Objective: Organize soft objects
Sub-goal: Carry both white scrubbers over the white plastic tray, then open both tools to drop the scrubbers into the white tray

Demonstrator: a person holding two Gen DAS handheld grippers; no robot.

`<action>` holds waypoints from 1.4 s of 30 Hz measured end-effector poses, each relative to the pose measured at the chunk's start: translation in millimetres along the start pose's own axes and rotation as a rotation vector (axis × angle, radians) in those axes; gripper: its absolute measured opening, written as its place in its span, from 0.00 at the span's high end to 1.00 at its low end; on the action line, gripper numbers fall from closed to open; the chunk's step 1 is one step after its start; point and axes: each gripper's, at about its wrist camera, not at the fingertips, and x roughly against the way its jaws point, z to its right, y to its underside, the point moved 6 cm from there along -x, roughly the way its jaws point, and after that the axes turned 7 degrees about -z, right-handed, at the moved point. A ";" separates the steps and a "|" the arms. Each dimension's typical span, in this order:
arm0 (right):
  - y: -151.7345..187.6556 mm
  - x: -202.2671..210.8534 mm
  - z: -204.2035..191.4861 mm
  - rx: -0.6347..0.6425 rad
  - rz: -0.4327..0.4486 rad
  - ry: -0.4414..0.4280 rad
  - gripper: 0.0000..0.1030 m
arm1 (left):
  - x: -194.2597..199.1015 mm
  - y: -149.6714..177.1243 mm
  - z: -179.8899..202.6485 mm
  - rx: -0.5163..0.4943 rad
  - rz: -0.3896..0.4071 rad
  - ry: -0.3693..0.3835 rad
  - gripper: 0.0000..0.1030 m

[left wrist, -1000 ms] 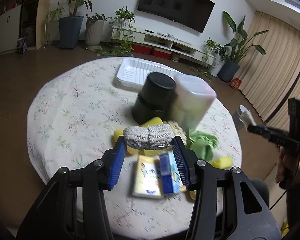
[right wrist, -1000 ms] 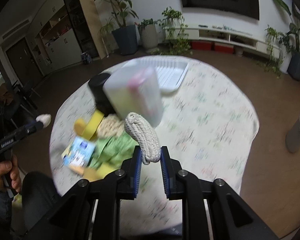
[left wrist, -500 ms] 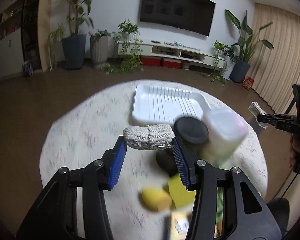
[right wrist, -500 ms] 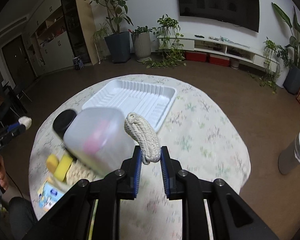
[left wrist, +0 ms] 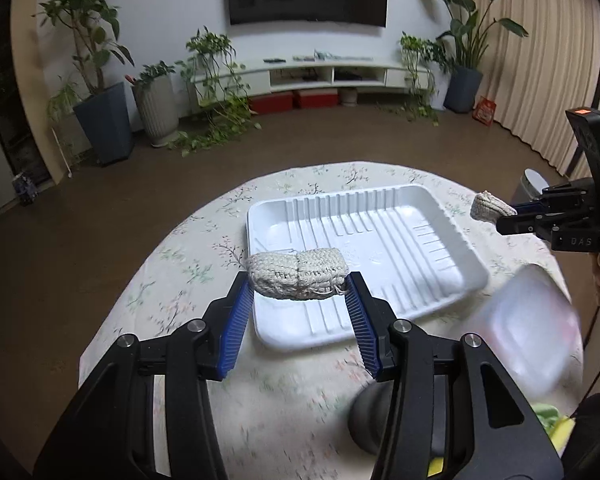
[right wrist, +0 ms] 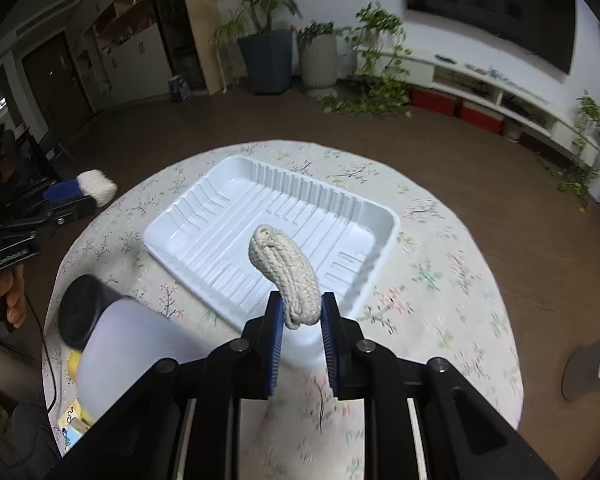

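Note:
My left gripper (left wrist: pixel 299 282) is shut on a beige knitted pad (left wrist: pixel 296 270), held crosswise between the blue pads above the near left part of a white ribbed tray (left wrist: pixel 400 236). My right gripper (right wrist: pixel 301 303) is shut on a second beige knitted piece (right wrist: pixel 284 264), which sticks up and curls forward over the tray (right wrist: pixel 220 220). Each gripper shows in the other's view with its knitted piece: the right gripper (left wrist: pixel 508 216) beyond the tray's right edge, the left gripper (right wrist: pixel 80 196) off the tray's left corner.
The round table (left wrist: pixel 188 280) has a floral cloth. A translucent plastic container (right wrist: pixel 128 356) and a black cylinder (right wrist: pixel 84 308) stand near the tray's front. Yellow and green soft items (left wrist: pixel 556 428) lie at the table's near edge. A grey bin (right wrist: pixel 592 364) stands on the floor.
Both grippers have swept across the table with their knitted pieces, from above the pile of items to over the white tray. The container and black cylinder now sit low in both views.

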 end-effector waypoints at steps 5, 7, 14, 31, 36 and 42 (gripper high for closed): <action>-11.1 -29.4 10.8 0.011 -0.067 -0.030 0.80 | -39.9 -8.9 -6.6 -0.009 -0.065 0.033 0.56; -13.9 -42.7 13.9 0.015 -0.095 -0.038 0.80 | -50.7 -8.3 -3.8 -0.027 -0.077 0.040 0.56; -17.2 -77.1 12.6 0.032 -0.147 -0.046 0.80 | -84.1 -7.3 8.8 -0.074 -0.133 0.062 0.56; -12.1 -87.2 24.9 -0.004 -0.151 -0.017 0.60 | -117.3 5.6 10.4 -0.064 -0.207 0.084 0.53; -14.8 -79.3 27.3 -0.017 -0.116 -0.024 0.53 | -121.1 7.0 9.0 -0.044 -0.216 0.095 0.52; -17.4 -62.9 36.9 -0.058 -0.072 -0.043 0.53 | -115.9 4.9 9.1 -0.042 -0.198 0.117 0.21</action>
